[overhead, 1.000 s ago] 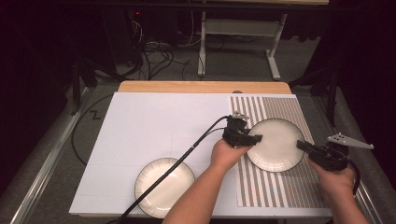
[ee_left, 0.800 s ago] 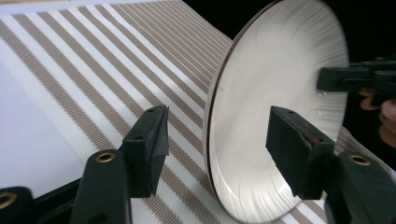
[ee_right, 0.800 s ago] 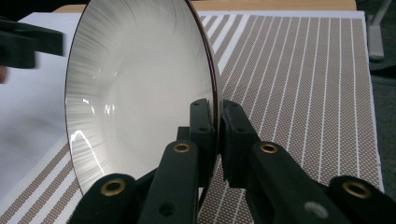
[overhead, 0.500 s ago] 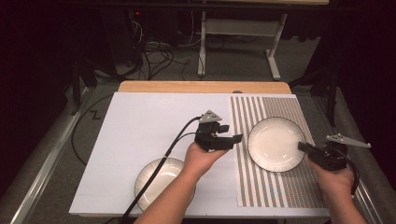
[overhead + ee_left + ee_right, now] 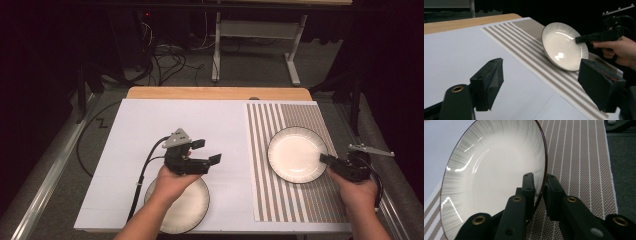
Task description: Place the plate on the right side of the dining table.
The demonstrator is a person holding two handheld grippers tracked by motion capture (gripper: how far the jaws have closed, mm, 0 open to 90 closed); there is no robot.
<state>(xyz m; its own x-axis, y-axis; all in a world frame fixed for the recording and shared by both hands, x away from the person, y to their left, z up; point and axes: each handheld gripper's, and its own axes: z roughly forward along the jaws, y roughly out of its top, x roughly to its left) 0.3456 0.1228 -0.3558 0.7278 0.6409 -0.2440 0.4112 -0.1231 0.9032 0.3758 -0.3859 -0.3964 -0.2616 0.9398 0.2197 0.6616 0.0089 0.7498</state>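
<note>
Item, plate on striped placemat point(image 5: 300, 200): white ribbed plate point(image 5: 297, 153) lying on the mat at the table's right, its near-right rim pinched between the closed jaws of the right gripper point(image 5: 334, 161). Item, left gripper point(image 5: 206, 151): jaws have just been opening, nothing between them, above the white sheet point(image 5: 150, 130) just beyond a second plate point(image 5: 187, 207). Step judged: placing the plates; next calls for the right gripper's release, then gripping the second plate's rim.
</note>
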